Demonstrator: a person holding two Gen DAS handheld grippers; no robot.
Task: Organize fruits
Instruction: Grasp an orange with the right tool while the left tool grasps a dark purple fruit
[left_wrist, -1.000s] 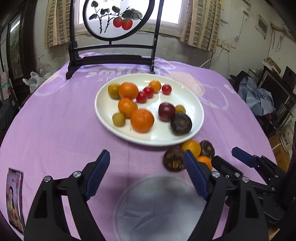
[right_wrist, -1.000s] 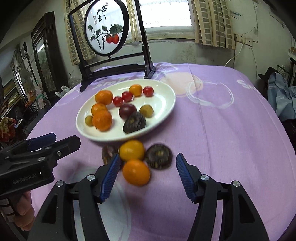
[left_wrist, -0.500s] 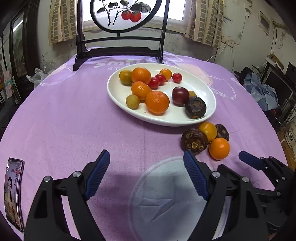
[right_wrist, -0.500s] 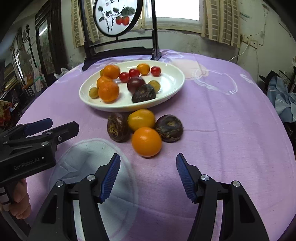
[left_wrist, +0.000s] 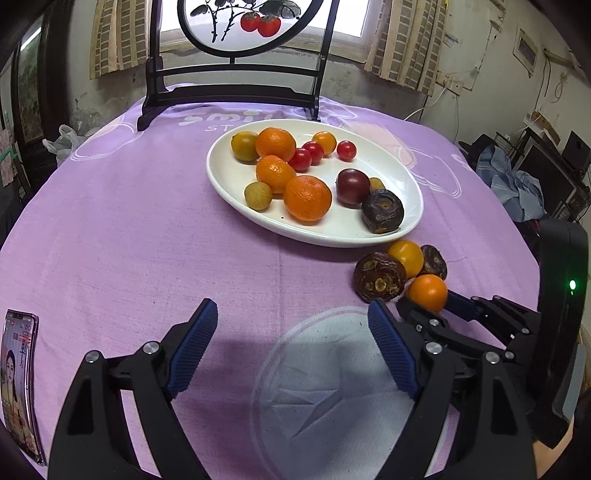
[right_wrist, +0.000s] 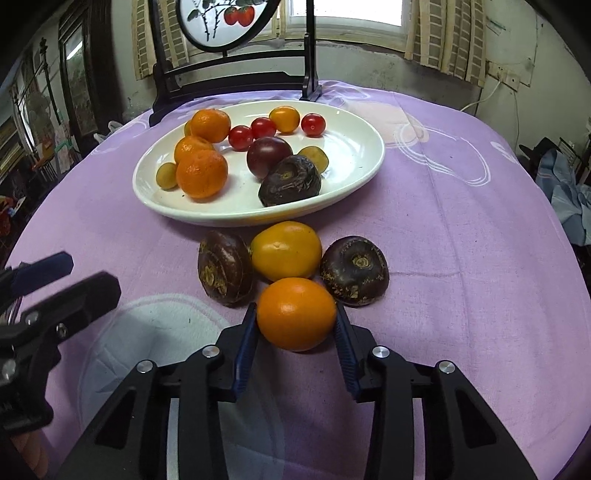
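Purple tablecloth (right_wrist: 461, 206) | right gripper (right_wrist: 295, 325) clamps smooth orange fruit (right_wrist: 295, 314) | left gripper (left_wrist: 291, 343) wide, empty

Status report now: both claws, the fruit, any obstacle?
Right claw shut on orange fruit, still on cloth. Left claw open, empty. Dark fruit and yellow fruit crowd it.

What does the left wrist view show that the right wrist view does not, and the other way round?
Only the left wrist view shows the phone lying at the cloth's left edge and the open left claw over bare cloth. Only the right wrist view shows both pads of the right claw against the sides of the orange fruit. Both show the white plate of fruit, the yellow-orange fruit and the two dark brown fruits on the cloth in front of it.
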